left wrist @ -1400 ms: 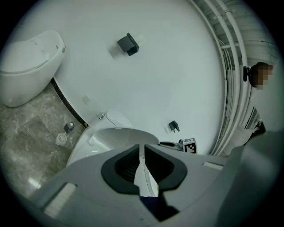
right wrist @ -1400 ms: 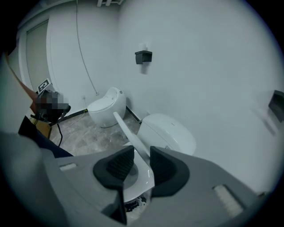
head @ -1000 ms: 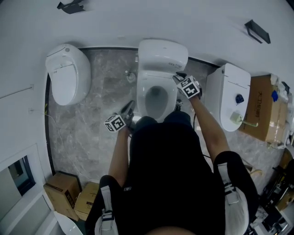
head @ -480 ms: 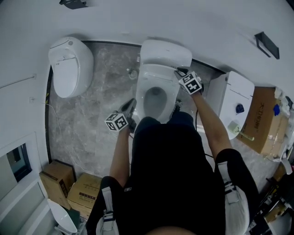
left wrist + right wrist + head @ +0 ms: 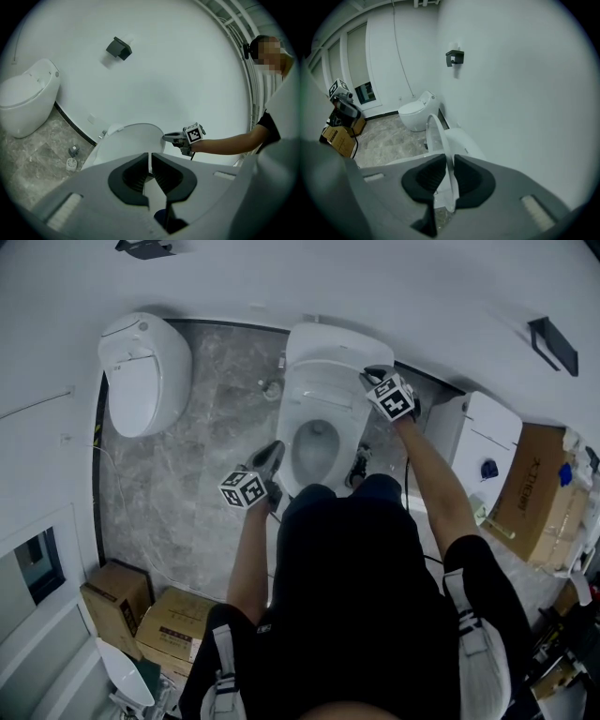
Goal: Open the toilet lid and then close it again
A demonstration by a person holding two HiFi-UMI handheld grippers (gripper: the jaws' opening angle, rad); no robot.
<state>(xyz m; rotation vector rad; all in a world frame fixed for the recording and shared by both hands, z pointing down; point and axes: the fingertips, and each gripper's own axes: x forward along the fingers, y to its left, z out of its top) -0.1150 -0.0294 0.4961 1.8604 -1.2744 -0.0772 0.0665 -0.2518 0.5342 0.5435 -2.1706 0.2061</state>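
Note:
The middle toilet's white lid [image 5: 337, 343] stands raised against the wall above the open bowl [image 5: 314, 442]. My right gripper [image 5: 367, 376] is at the lid's right edge. In the right gripper view the thin lid rim [image 5: 436, 136] runs between the jaws of that gripper [image 5: 449, 176]; they are closing and the pads meet the rim on both sides. My left gripper [image 5: 274, 451] hovers by the bowl's front left, shut with nothing in it [image 5: 150, 168]. The left gripper view shows the lid [image 5: 126, 145] with the right gripper [image 5: 165, 137] at its edge.
A second toilet [image 5: 141, 371] stands at the left and a third [image 5: 487, 437] at the right. Cardboard boxes sit at the right wall [image 5: 534, 484] and the lower left [image 5: 141, 615]. A black holder [image 5: 553, 334] hangs on the wall. A small drain fitting [image 5: 272, 388] lies on the floor.
My right gripper has moved up along the toilet's right side to the raised lid's edge. The left gripper has shifted slightly toward the bowl's front.

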